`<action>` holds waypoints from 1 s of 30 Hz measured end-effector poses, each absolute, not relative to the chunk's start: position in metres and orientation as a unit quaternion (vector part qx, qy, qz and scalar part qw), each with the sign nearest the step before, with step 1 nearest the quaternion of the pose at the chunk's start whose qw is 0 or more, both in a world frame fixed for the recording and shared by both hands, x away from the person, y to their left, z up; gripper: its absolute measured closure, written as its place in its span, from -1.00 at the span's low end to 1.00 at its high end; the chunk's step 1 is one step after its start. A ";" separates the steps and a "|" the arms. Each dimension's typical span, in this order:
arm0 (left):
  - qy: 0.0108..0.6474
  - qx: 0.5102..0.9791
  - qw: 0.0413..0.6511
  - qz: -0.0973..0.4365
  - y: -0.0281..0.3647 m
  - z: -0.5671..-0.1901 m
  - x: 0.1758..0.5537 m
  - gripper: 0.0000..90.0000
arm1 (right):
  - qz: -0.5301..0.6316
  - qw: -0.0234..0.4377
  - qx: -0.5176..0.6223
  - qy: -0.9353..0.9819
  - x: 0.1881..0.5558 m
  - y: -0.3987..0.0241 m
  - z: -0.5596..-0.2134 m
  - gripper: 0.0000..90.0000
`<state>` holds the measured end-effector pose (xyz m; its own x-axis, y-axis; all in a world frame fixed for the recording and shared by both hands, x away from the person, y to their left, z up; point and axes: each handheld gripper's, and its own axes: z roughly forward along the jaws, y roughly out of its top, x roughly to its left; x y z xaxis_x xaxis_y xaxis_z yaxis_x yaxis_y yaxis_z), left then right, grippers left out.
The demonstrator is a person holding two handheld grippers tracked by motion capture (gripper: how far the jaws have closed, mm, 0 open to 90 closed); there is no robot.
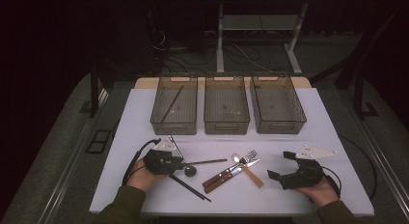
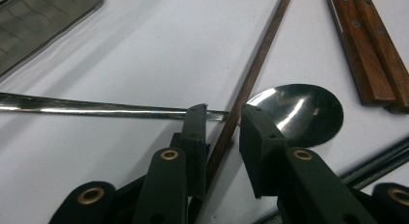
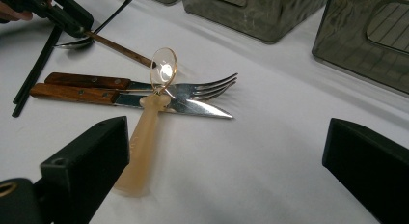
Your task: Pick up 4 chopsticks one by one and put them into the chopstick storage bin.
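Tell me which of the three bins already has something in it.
The left bin: a brown chopstick lies slanted inside. The middle bin and right bin look empty.

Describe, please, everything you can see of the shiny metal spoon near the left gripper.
The shiny metal spoon lies flat on the white table. It has a rounded, mirror-like bowl and a long, thin handle of polished steel. A thin brown wooden stick crosses its neck, where bowl and handle meet. The left gripper stands over this crossing, one jaw on each side of the stick; whether the pads press on the spoon I cannot tell. In the high view the bowl looks dark, beside the gripper.
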<state>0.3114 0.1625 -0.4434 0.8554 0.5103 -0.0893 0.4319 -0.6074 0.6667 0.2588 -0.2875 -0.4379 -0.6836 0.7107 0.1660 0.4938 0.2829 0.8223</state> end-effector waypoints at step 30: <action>0.244 0.903 0.349 0.050 0.162 -0.442 0.309 0.88 | 0.462 0.116 0.379 0.793 0.259 -0.288 -0.438 -0.95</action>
